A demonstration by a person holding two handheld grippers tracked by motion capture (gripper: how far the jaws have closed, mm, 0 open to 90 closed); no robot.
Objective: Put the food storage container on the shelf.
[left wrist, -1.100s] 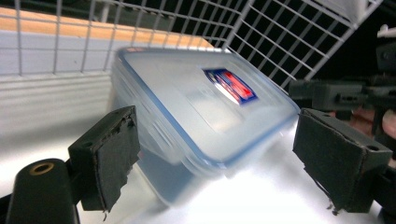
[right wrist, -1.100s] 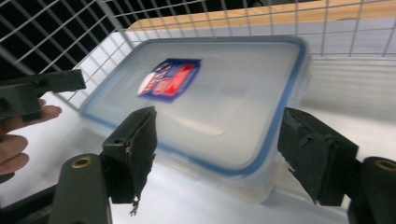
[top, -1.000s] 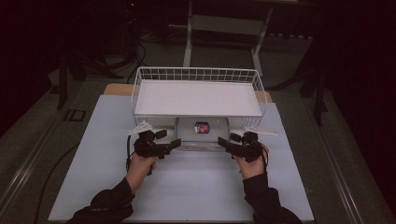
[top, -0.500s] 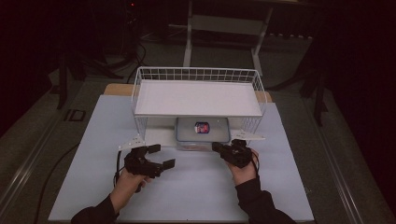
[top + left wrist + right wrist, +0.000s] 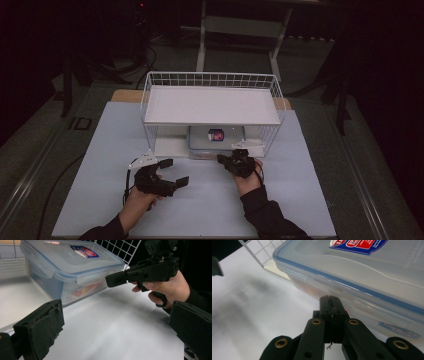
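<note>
A clear plastic food container (image 5: 216, 140) with a blue-sealed lid and a red-and-blue label sits under the white wire shelf rack (image 5: 212, 105), on the pale tabletop (image 5: 210, 200). The rack's wire mesh flanks it on both sides. The right gripper (image 5: 235, 161) has its jaws pressed together empty, tips just beside the container's front latch. The left gripper (image 5: 172, 175) rests well apart on the tabletop, jaws spread wide.

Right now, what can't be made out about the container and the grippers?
- Plastic container, high view: back half hidden under the wire shelf.
- Its contents, left gripper view: blurred behind the cloudy wall.
- Right gripper, right gripper view: jaws together; touching the container's side or not, unclear.
- Label: cut off by the top edge.
</note>
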